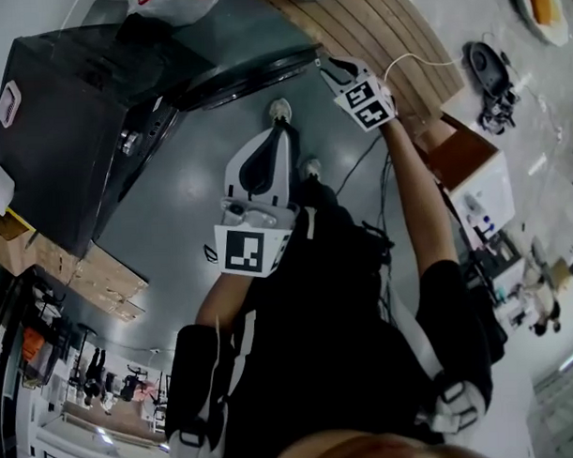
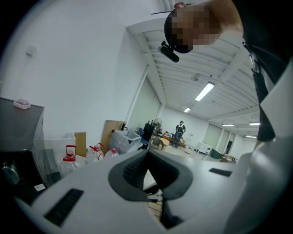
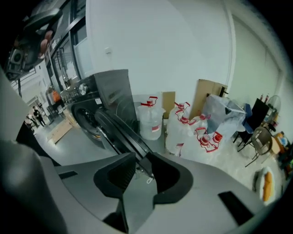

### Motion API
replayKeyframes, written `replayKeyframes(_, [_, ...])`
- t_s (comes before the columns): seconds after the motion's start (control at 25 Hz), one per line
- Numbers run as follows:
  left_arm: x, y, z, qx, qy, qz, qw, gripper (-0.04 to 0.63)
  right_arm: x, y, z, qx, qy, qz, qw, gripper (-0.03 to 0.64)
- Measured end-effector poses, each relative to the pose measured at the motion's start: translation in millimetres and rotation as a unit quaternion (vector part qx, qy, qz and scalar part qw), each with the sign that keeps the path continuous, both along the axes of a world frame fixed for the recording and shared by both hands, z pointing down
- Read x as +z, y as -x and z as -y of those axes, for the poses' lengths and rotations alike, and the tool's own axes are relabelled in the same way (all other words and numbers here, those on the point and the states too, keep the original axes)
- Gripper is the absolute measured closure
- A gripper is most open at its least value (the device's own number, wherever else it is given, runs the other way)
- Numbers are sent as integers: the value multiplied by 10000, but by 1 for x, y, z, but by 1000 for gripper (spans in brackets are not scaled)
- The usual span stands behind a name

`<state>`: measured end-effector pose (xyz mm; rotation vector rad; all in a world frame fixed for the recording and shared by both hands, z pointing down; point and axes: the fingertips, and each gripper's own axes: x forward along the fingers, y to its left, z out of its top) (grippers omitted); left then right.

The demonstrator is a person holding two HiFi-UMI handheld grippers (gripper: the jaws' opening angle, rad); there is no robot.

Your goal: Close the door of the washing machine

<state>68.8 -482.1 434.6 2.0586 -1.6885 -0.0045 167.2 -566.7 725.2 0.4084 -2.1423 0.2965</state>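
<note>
Washing machine (image 1: 67, 118) first, at the far left of the head view: a dark box on the grey floor. Its round door (image 1: 253, 76) is swung wide open towards us, so the task is not yet done.

The left gripper (image 1: 274, 139) hangs low in front of the body with its pads pressed together on nothing. We judge it is kept out of the way, since one gripper is enough for a door. Further right, the right gripper (image 1: 328, 72) is held out at full reach to the free edge of the door. That is the sensible place to hold, because the far rim gives the most leverage for the swing.

Only the left gripper view shows those pads meeting. It points up at ceiling lights and a long hall, with just a corner of the machine at its left edge. The right gripper view gives what the head view cannot: the jaws stand narrowly apart, with the door's dark rim running into the gap, seemingly pinched. Behind it are the drum opening and a cluster of water jugs (image 3: 149, 121).
</note>
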Motion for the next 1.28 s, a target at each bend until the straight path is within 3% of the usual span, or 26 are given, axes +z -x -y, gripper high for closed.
replayKeyframes(0.36, [29,6,15,46,206,7,9998,589,73,10,21,-1146,-233,-832,9896,511])
replayKeyframes(0.76, [39,12,22,10,250,-58,9997,589,102,25,26,-2157,-341,-1198,9685,534])
replayKeyframes(1.28, [32,9,-18,-234,156,25,9996,589,103,5,-8,-2113,-326,-1166,9699,548])
